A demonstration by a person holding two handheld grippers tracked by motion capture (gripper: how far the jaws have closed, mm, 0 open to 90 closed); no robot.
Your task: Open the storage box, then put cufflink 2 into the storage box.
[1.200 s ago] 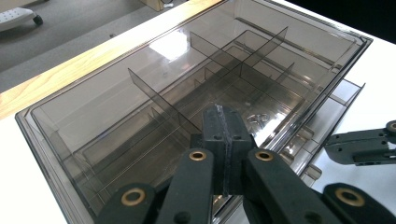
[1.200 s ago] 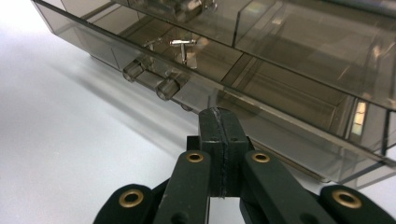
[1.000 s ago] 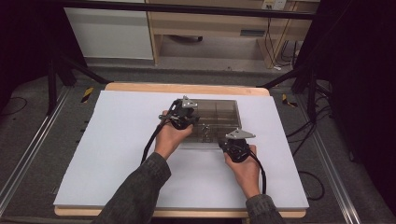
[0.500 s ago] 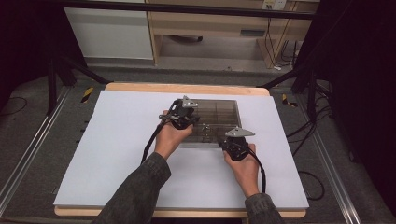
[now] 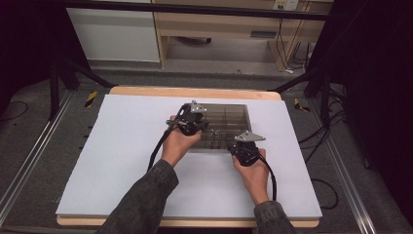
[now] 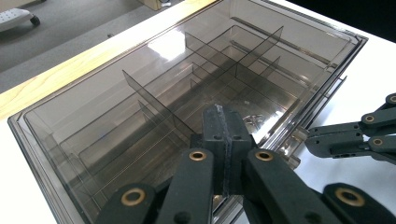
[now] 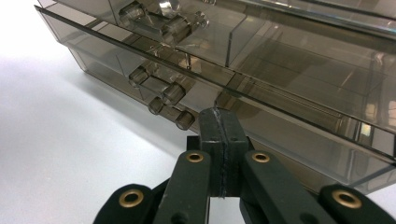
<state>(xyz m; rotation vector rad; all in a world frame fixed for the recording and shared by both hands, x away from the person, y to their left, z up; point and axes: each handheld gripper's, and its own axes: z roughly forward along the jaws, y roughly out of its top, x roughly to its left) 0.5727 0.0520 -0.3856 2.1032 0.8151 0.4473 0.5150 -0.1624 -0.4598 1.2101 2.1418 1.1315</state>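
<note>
white sheeting covers the worktop [image 5: 122, 161], with a wooden edge showing along its far and near sides and dark floor beyond. a smoky clear organiser box [image 5: 229, 119] sits near the far middle. the left tongs [image 6: 223, 122] hang over the box's near left part, clenched with nothing between them, tips above the thin dividers [image 6: 154, 100] of the open top tray. the right tongs [image 7: 220, 127] are also clenched and empty, level with the box's front wall, just beside the clear drawer handles [image 7: 166, 91] to their left. bare sheet lies wide open behind and to the left of both tongs; the box rim [image 6: 299, 126] crowds them ahead.
</note>
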